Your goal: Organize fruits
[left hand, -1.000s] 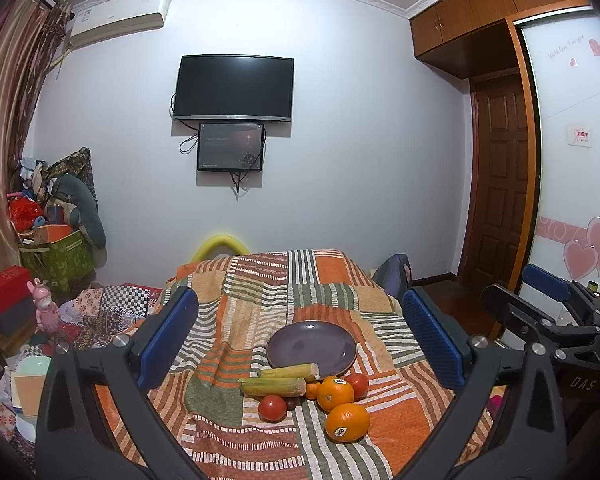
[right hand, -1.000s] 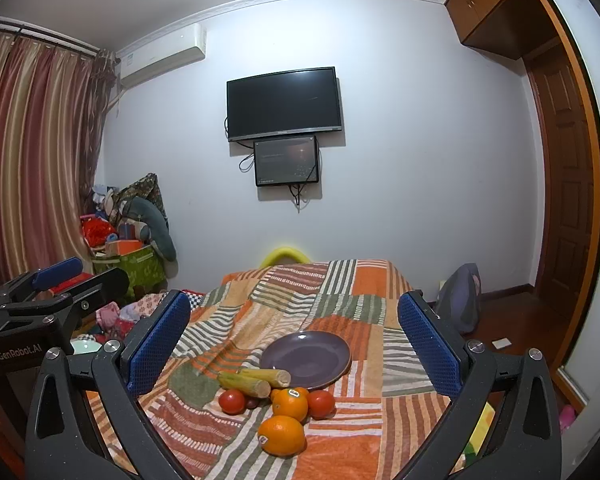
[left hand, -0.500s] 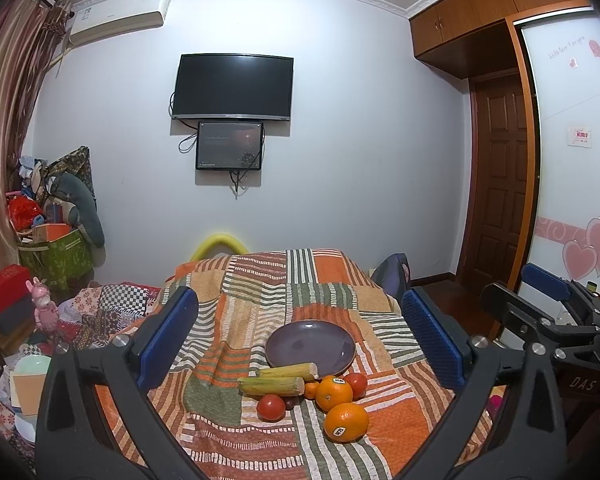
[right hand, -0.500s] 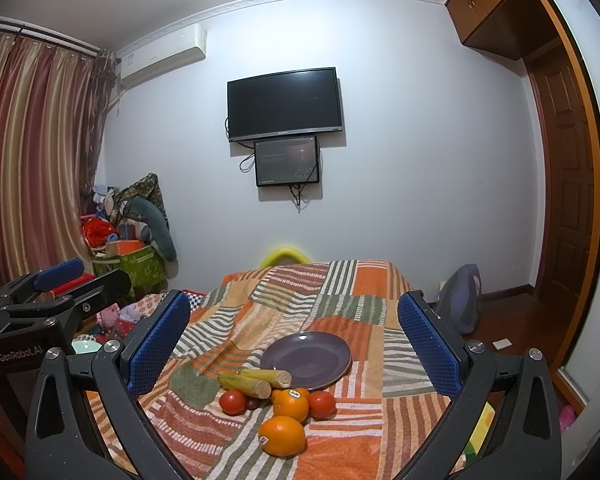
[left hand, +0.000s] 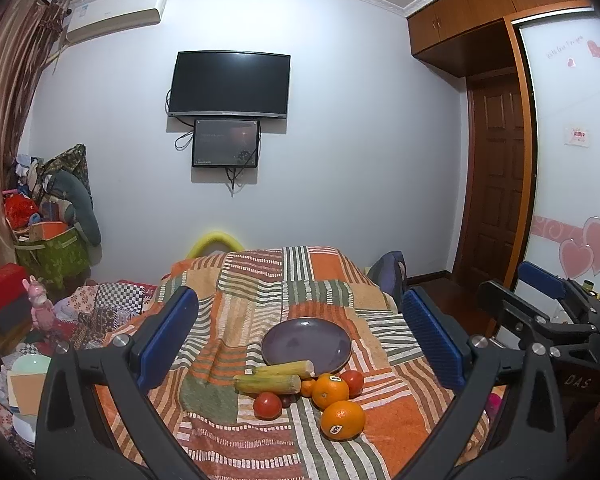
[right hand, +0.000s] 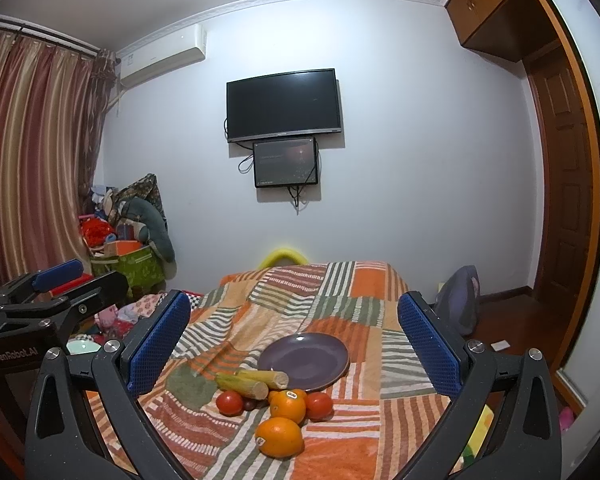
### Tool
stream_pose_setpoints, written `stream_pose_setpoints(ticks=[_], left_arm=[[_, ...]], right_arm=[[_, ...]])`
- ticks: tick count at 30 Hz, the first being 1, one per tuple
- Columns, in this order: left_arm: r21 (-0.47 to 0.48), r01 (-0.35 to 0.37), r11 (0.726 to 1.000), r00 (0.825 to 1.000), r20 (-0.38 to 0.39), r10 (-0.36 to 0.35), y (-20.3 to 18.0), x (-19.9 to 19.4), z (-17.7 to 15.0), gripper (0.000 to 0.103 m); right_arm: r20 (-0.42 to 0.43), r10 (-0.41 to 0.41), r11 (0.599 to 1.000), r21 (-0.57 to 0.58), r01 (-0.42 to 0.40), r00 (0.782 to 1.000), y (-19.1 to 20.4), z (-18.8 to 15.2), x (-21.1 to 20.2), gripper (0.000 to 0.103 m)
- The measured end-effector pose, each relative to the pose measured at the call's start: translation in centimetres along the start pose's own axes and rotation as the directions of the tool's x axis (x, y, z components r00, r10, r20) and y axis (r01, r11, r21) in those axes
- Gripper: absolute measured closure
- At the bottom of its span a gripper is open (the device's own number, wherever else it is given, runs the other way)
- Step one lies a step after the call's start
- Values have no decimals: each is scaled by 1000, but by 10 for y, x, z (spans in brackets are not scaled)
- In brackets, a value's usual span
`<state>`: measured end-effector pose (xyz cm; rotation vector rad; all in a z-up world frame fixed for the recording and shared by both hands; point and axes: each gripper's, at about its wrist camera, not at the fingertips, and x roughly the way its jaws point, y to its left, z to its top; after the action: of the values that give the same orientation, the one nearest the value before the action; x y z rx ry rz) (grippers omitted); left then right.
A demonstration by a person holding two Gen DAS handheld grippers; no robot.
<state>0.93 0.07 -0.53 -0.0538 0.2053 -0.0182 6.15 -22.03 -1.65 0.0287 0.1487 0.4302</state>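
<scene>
Both grippers, left gripper point(left hand: 300, 336) and right gripper point(right hand: 294, 338), released. Approach near orange point(right hand: 279, 437) at lower centre squarely; seat in plate point(right hand: 320, 350).

Black flat-screen television point(left hand: 229, 84) mounted on the pale grey wall point(left hand: 360, 140); smaller dark screen point(left hand: 225, 143) directly below it, cables hanging. White air conditioner point(left hand: 114, 12) high to the television's left, striped red-and-gold curtains point(right hand: 32, 152) further left. Brown wooden door point(left hand: 496, 184) to the television's right, wooden cabinets point(left hand: 480, 4) above it. Patchwork striped cloth point(left hand: 260, 280) below the television.
</scene>
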Motion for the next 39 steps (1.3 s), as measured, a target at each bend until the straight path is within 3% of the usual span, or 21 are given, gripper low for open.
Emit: stream_pose_setpoints(ticks=[4,12,15,21,28,33,39], left_arm=[[7,3,1000,1000,-10,-3,2,3,0,5],[26,14,1000,997,-82,-12,10,24,-14,17],[16,18,1000,989,-144,-16,18,41,-24,25],[7,-18,1000,965,-261,19,36,78,-53,32],[18,-27,999,933,-359,32,49,110,-81,33],[10,-24,1000,909,-416,26,54,126,-96,33],[-19,-17,1000,868,-496,5,59,145,-116,27]], right_arm=[[-24,29,1000,-4,-29,999,1,-4,5,1],[-127,61,996,-56,-69,990,2,-19,28,25],[-187,80,995,-39,-89,979,-4,-30,40,37],[-313,94,995,17,-93,945,-15,-59,66,39],[-460,113,993,31,-111,881,-15,-86,97,39],[-557,133,991,54,-124,820,-10,-112,123,39],[-635,168,986,92,-142,754,-8,-135,139,37]])
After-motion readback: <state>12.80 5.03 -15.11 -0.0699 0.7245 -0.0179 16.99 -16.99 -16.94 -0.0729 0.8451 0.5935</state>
